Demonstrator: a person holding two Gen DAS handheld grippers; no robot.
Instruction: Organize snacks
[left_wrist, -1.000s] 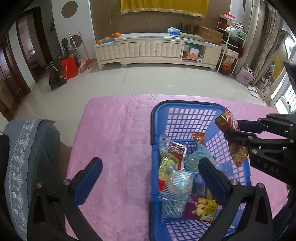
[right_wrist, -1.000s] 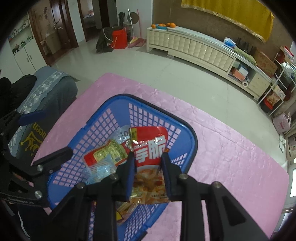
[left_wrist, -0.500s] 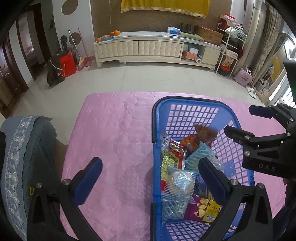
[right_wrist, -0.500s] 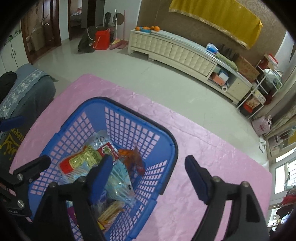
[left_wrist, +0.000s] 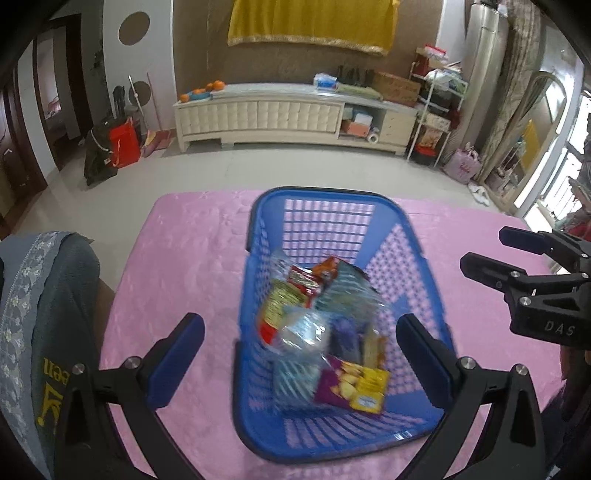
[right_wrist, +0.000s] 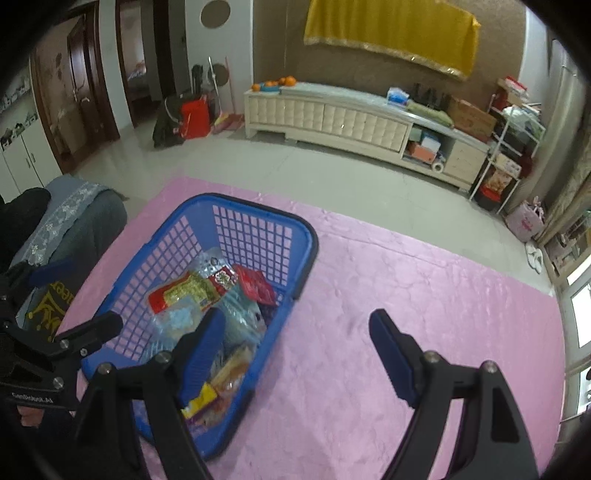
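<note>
Snacks in the basket, both grippers empty above it

The blue basket (left_wrist: 255, 258) sits on the pink worktop (right_wrist: 406, 302) with the snack packets (left_wrist: 325, 325) piled inside, the red packet (right_wrist: 255, 284) lying on top toward the basket's far end. The right gripper (right_wrist: 295, 332) has its fingers released and holds nothing; a second ago they were clenched on that red packet above the basket. The left gripper (left_wrist: 299, 347) also stands wide and empty, as before. Risk: the right gripper's near finger hangs just over the basket rim, so a careless pull back could snag it and drag the basket across the worktop.
</note>
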